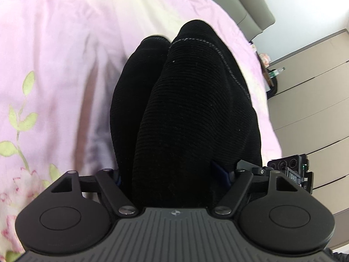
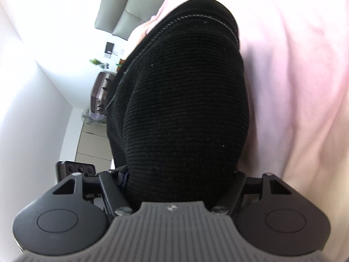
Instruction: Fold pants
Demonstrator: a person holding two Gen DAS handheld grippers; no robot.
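Here, left gripper [image 1: 174, 174] clamped on bunched black ribbed pants [image 1: 185, 109], hanging ahead over pink bedspread [image 1: 65, 54]; right gripper [image 2: 181, 174] likewise clamped on pants [image 2: 185, 98].

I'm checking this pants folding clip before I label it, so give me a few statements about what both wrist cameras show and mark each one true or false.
1. The pants are black ribbed fabric. True.
2. The left gripper hangs empty above the bed. False: it is shut on the pants, with fabric bunched between its fingers.
3. The right gripper is shut on the pants. True.
4. The bedspread is plain blue. False: it is pink, with green leaves and flowers printed on it.
5. A line of light stitching runs along the pants' seam. True.
6. The pants lie flat and neatly folded. False: they hang down from both grippers toward the bedspread.
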